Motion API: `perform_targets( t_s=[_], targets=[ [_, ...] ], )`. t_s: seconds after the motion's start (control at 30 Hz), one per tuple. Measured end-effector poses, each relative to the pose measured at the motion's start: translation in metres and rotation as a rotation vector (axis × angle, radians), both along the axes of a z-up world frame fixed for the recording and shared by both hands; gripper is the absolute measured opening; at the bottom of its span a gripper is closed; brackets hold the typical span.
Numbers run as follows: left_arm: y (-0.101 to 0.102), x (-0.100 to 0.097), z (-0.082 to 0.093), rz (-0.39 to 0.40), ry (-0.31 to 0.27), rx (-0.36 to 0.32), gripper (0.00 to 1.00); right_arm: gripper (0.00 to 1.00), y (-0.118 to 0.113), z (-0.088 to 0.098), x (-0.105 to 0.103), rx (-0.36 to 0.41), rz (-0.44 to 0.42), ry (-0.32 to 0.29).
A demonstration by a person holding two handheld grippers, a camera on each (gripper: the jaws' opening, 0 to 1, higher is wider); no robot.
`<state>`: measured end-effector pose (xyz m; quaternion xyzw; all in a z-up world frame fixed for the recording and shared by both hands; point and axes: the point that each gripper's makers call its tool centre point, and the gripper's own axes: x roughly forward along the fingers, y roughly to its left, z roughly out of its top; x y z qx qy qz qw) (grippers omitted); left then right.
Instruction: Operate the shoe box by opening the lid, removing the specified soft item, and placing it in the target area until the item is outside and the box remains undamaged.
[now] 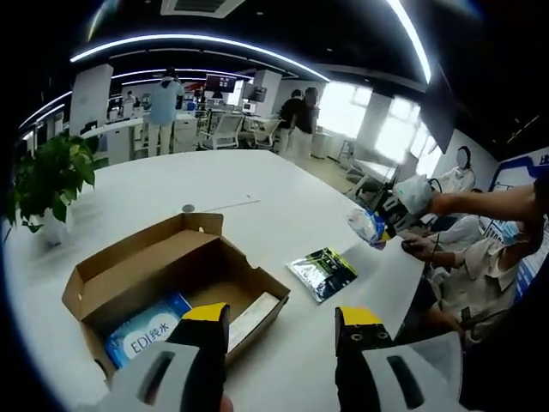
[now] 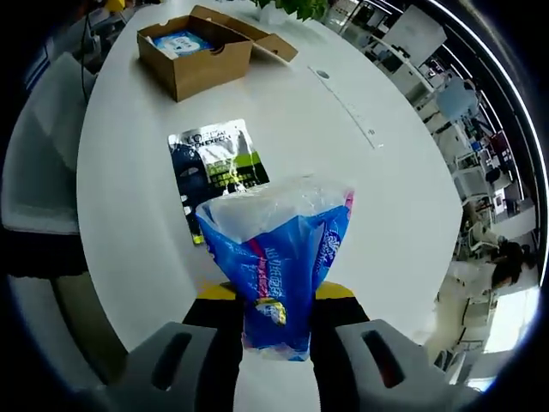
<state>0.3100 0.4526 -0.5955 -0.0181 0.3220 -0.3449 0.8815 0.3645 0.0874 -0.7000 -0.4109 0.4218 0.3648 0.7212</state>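
An open brown shoe box (image 1: 171, 275) lies on the white table, its lid folded back. A blue wipes pack (image 1: 146, 330) and a white item (image 1: 253, 316) rest inside. My left gripper (image 1: 283, 330) hangs open above the box's near corner, holding nothing. My right gripper (image 2: 274, 313) is shut on a soft blue and clear tissue pack (image 2: 279, 249), lifted over the table. From the left gripper view, that pack (image 1: 369, 227) hangs at the right, above the table edge. The box (image 2: 197, 51) sits far off in the right gripper view.
A dark green-and-silver packet (image 1: 324, 270) lies flat on the table right of the box, also the packet (image 2: 214, 167) under the held pack. A potted plant (image 1: 51, 184) stands at the left edge. A seated person (image 1: 480, 266) is at the right. People stand far behind.
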Motion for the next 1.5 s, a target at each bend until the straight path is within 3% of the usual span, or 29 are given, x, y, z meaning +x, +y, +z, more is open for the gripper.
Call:
perform_targets(
  t_s=[0.3, 0.6, 1.5],
  targets=[
    [0.016, -0.006, 0.001, 0.052, 0.011, 0.010, 0.50, 0.27, -0.014, -0.029, 0.000, -0.092, 0.077, 0.032],
    [0.031, -0.014, -0.001, 0.100, 0.020, 0.029, 0.50, 0.27, -0.014, -0.055, -0.001, -0.140, 0.134, 0.066],
    [0.051, -0.034, -0.004, 0.157, 0.031, 0.034, 0.50, 0.27, -0.010, -0.063, -0.007, -0.176, 0.216, 0.082]
  ],
)
